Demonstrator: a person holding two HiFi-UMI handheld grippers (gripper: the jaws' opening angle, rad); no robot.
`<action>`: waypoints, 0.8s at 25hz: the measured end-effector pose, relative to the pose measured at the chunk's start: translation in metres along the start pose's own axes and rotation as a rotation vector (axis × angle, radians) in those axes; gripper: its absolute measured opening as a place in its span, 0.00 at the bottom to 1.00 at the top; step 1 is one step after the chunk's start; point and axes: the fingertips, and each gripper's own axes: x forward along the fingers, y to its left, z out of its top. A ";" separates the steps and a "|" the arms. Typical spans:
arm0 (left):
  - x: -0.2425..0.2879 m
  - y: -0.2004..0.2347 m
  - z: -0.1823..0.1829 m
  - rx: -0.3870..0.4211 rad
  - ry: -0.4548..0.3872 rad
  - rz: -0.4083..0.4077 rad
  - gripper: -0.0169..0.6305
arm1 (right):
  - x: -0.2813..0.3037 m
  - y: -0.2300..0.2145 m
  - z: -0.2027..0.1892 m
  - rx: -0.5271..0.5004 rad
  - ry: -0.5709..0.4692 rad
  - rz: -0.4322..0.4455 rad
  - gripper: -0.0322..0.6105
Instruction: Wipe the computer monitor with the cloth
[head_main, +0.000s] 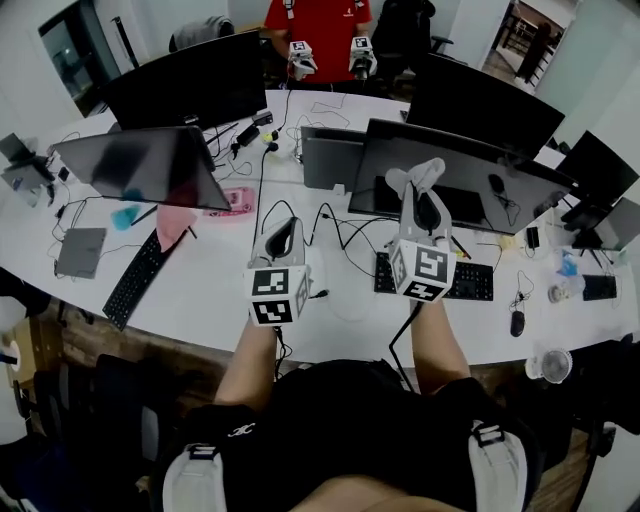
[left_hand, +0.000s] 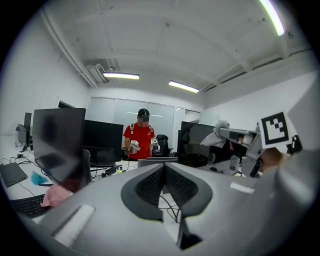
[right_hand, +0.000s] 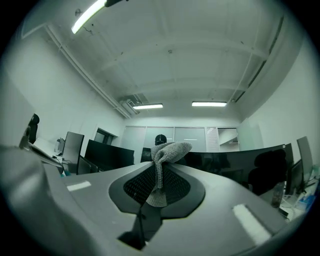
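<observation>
Tilted monitor (head_main: 140, 165), far left, leans back on the white counter (head_main: 200, 300). Your cloth is not at this one.

Left tool (head_main: 284, 235): jaws pressed together, nothing between them. In the left gripper view (left_hand: 164, 170) only loose cables (head_main: 335, 225) on the counter show past the tips. It hangs above the counter, left of the target screen and apart from everything.

Right tool (head_main: 418, 195): jaws pinching the grey cloth (head_main: 415, 176). In the right gripper view (right_hand: 161, 170) the cloth bunches above the tips, and one thin strip runs down between the pads. The cloth sits at the upper left of the wide dark monitor (head_main: 480, 165), centre-right. I cannot tell whether it touches the screen.

Judgement: you are at the start of the wipe, bringing the cloth onto the screen.

- Lead with the bunched head of the cloth so no hard tip meets the screen.
- Press lightly; a screen on a stand will likely rock back.
- Run long level passes from the left edge to the right, then step down.
- Only a thin strip is clamped, so drag slowly or it may pull free.
- Stay above the keyboard (head_main: 450, 282) at the monitor's foot.
</observation>
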 end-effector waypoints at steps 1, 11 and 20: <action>0.005 -0.007 0.003 0.003 -0.007 -0.013 0.11 | -0.007 -0.012 -0.004 0.002 0.012 -0.016 0.10; 0.057 -0.096 0.019 0.052 -0.016 -0.150 0.11 | -0.045 -0.108 -0.030 0.030 0.072 -0.128 0.10; 0.081 -0.138 0.026 0.080 -0.019 -0.178 0.11 | -0.051 -0.138 -0.028 0.012 0.034 -0.106 0.10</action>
